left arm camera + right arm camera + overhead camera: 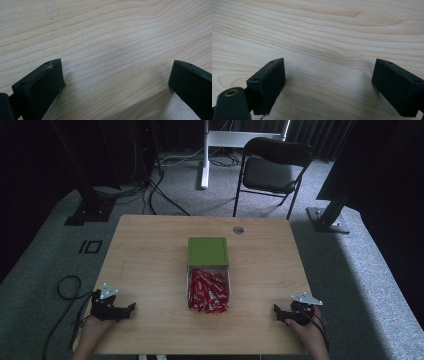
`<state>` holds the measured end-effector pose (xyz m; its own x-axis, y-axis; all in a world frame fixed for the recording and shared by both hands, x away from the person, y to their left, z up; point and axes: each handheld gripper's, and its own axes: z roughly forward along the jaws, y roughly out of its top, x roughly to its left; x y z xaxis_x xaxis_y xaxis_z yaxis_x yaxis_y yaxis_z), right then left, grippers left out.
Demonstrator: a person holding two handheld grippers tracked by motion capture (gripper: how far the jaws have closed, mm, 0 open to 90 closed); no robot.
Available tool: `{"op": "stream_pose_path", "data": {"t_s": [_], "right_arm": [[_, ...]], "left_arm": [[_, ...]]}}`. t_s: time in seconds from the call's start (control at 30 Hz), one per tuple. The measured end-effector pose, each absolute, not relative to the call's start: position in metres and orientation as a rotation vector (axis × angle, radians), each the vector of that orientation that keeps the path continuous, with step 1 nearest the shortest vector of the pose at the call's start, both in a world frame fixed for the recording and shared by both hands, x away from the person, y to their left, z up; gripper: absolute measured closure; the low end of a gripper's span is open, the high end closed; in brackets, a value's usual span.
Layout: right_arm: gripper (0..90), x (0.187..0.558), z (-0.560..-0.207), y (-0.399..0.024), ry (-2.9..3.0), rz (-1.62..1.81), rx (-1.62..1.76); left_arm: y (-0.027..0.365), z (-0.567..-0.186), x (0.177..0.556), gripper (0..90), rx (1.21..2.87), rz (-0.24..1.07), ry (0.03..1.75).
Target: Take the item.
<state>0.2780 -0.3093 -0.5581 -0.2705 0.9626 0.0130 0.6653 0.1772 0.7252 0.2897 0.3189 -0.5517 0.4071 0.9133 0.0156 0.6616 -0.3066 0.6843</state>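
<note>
High view: the left gripper (131, 308) and the right gripper (275, 310) rest on the near edge of the wooden table (150, 250), each held by one hand, one at either near corner. Both sets of jaws stand wide apart and hold nothing; the left gripper view and the right gripper view each show bare wood grain between the two black jaws.

Between the two grippers and slightly ahead of them lies a clear tray (187, 287) filled with red sachets (208, 290). Its near end is roughly level with a point just ahead of the jaw tips. A green lid (207, 251) covers the far portion of the tray, leaving the near portion open. Both grippers are well apart from the tray.

Judged step: approach to the tray; no contact is made yet.

Procedure for a clean approach:
- Bring one gripper inward and forward toward the open near end
- Keep the jaws apart until they straddle a single sachet
- Steady the tray wall or lid with the other gripper, since a light tray may slide
- Avoid pressing into the heap, which may scatter sachets

Beyond the table stands a folding chair (272, 167)
</note>
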Motion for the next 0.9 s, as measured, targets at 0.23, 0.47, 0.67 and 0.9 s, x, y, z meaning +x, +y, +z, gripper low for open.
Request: {"op": "stream_pose_path", "data": {"t_s": [0.23,0.47,0.67,0.9], "right_arm": [[11.5,0.2779,-0.5582,-0.3093,2.006,0.875,1.53],[11.5,0.2796,-0.5582,-0.3109,2.014,0.877,1.523],[11.5,0.2802,-0.5583,-0.3109,2.014,0.877,1.522],[11.7,0.2802,-0.5582,-0.3109,2.009,0.876,1.527]], "left_arm": [[0.3188,-0.552,0.2895,0.7,2.068,0.548,1.334],[0.3188,-0.552,0.2894,0.7,2.069,0.549,1.335],[0.319,-0.552,0.2868,0.7,2.066,0.548,1.34],[0.319,-0.552,0.2868,0.7,2.066,0.548,1.34]]}}
